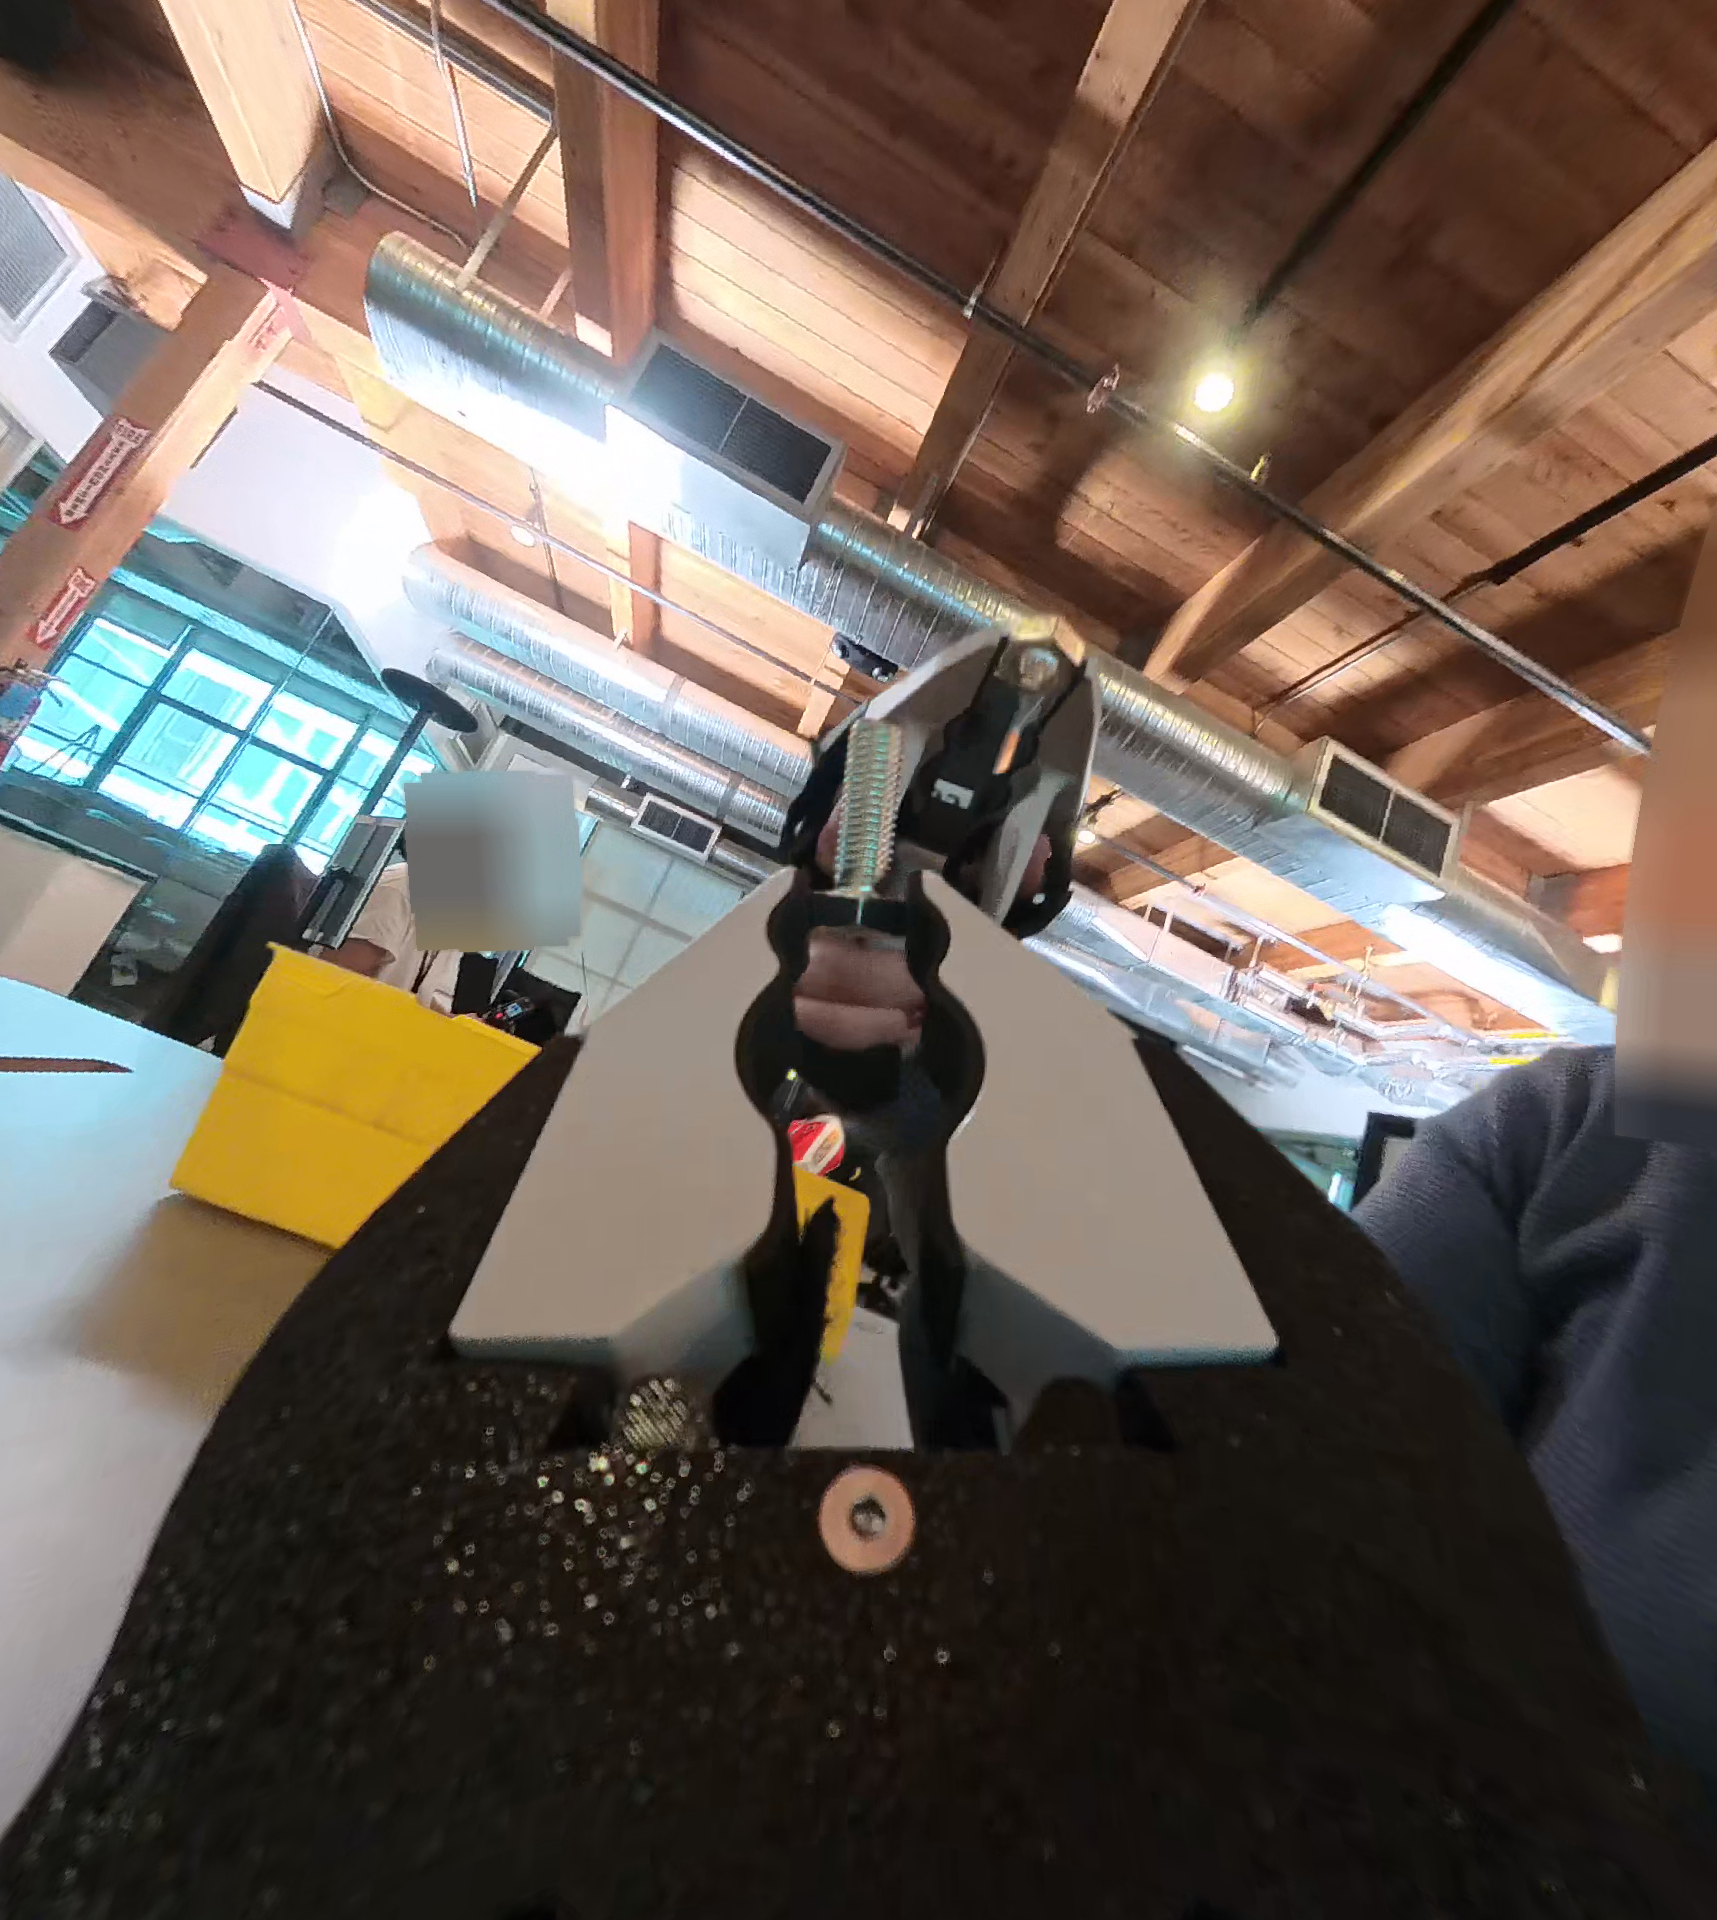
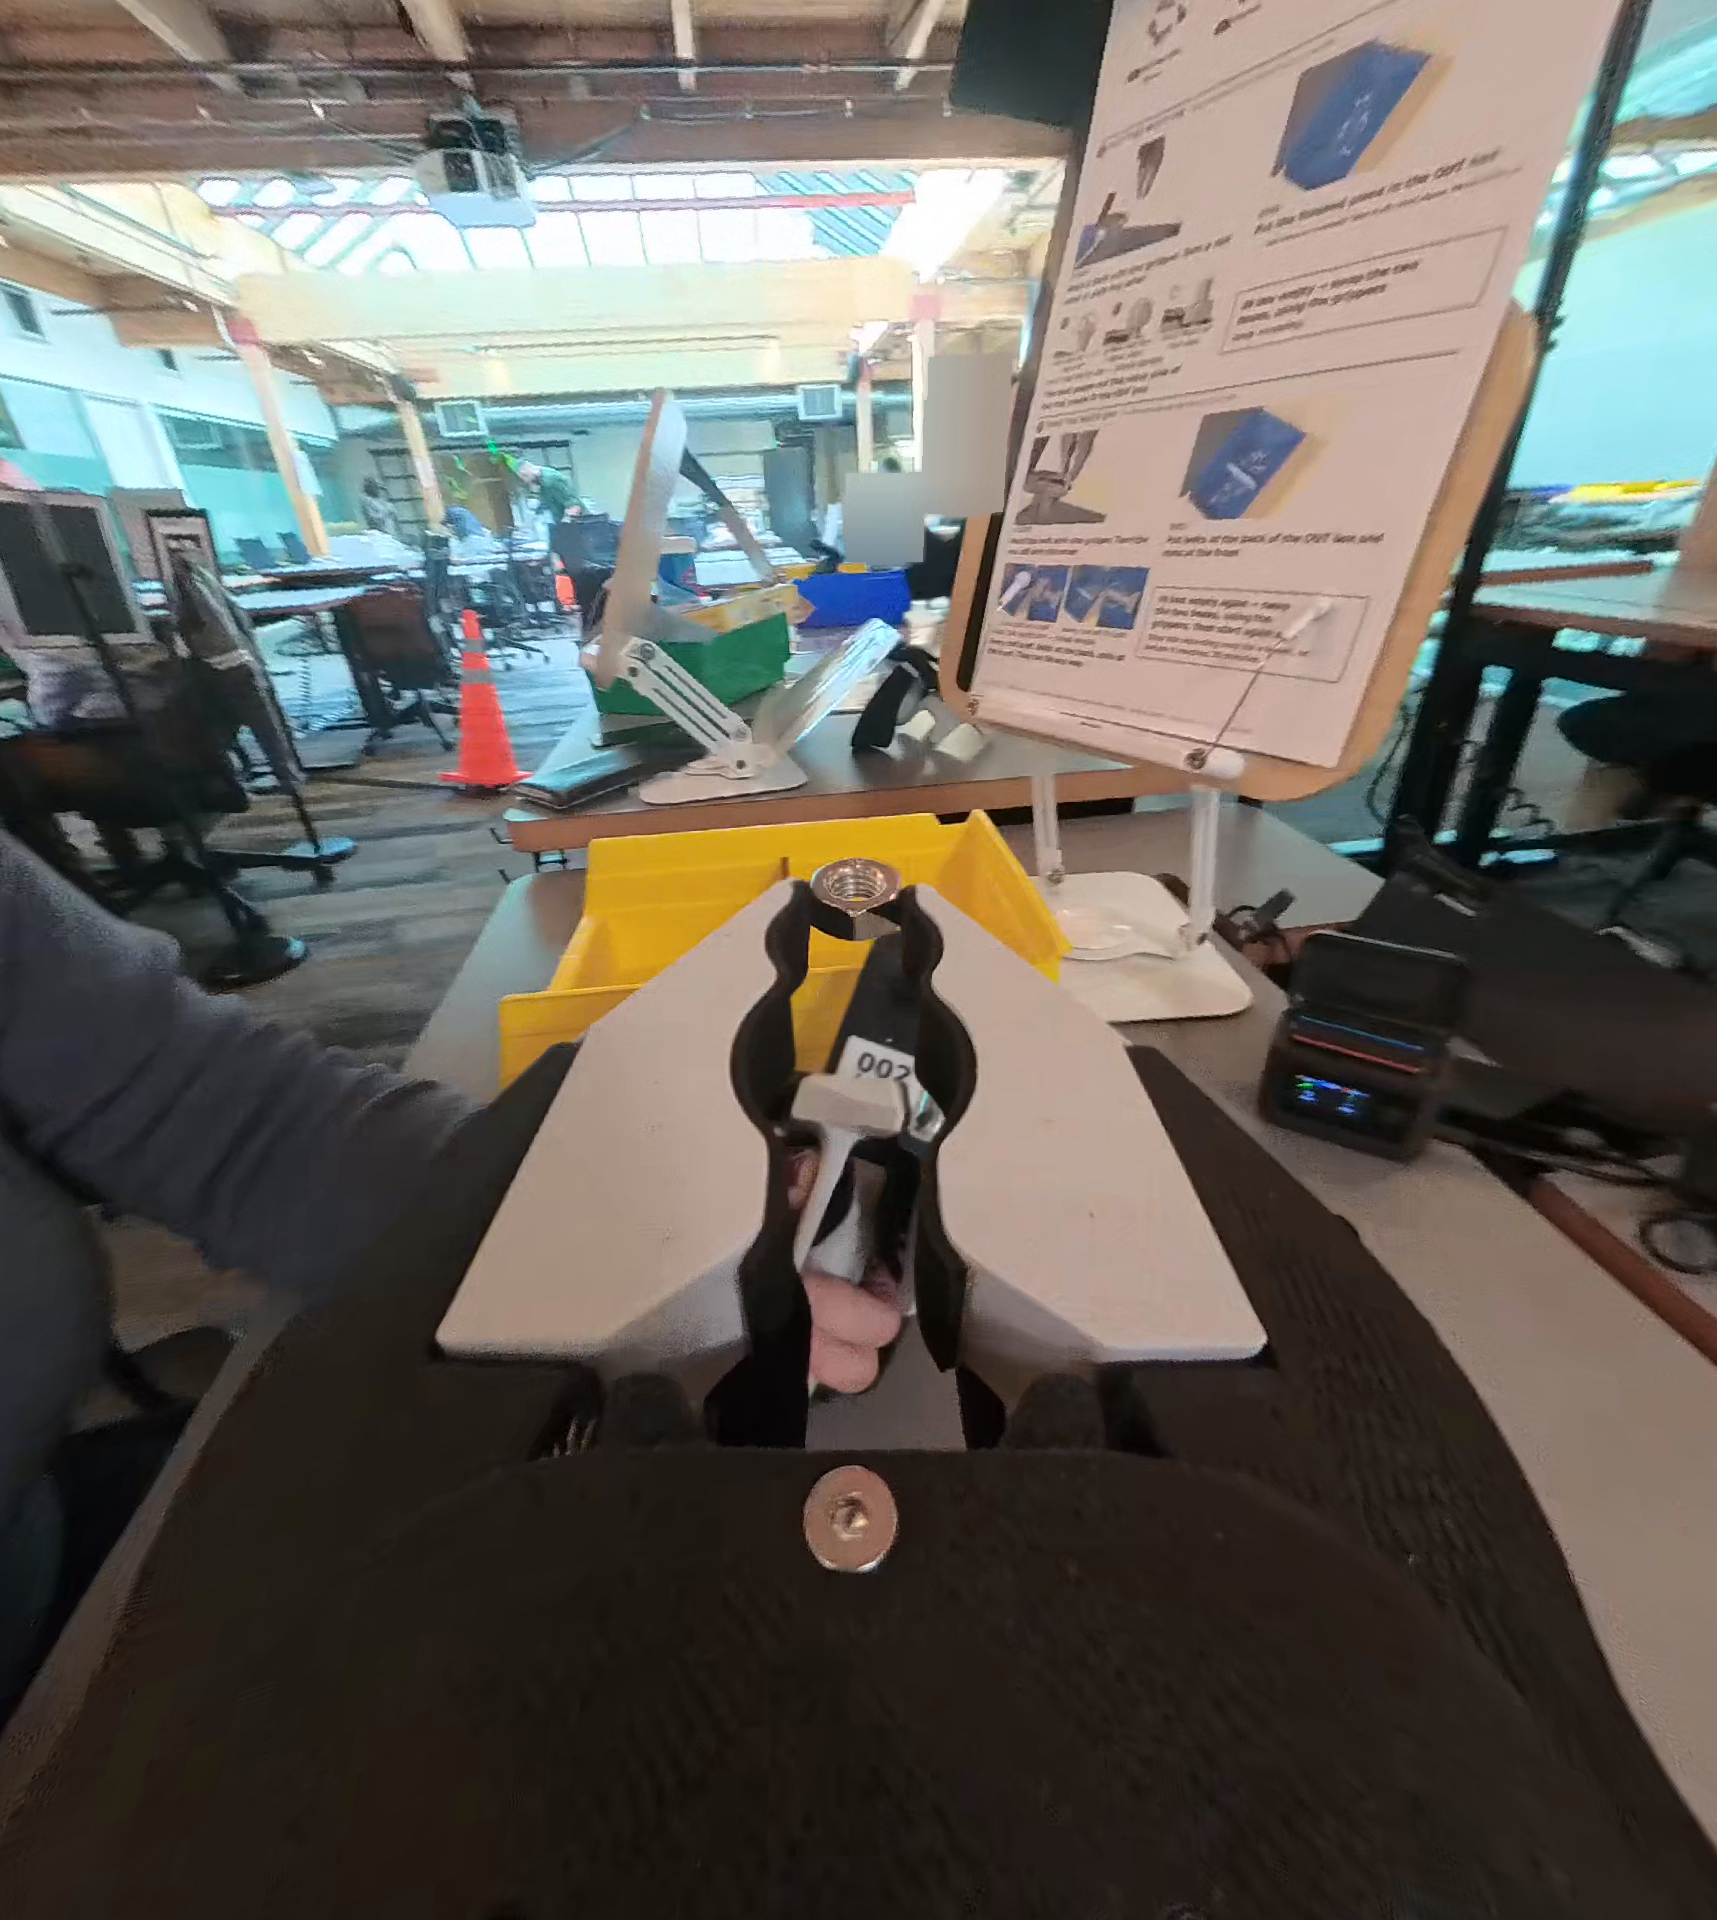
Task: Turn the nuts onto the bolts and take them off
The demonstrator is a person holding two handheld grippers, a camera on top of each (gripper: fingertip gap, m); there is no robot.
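Observation:
In the left wrist view my left gripper [image 1: 859,914] points up towards the ceiling and is shut on the head end of a silver bolt [image 1: 869,800]. The threaded shank sticks up past the tips. Just beyond it is my right gripper [image 1: 1036,665], with a nut [image 1: 1038,652] at its tips, up and right of the bolt's end and apart from it. In the right wrist view my right gripper [image 2: 854,909] is shut on the silver hex nut [image 2: 854,888], threaded hole facing the camera. The left gripper [image 2: 849,1164] shows below through the gap.
A yellow bin [image 2: 688,883] stands on the grey table [image 2: 1456,1455] just beyond the nut; it also shows in the left wrist view [image 1: 334,1091]. An instruction board [image 2: 1249,364] on a white stand and a black device [image 2: 1363,1049] are to the right. A person's dark sleeve [image 2: 106,1039] is at left. There is about 7 centimetres between the tips of the two grippers. The left tips stand about 30 centimetres off the black device [image 2: 1363,1049].

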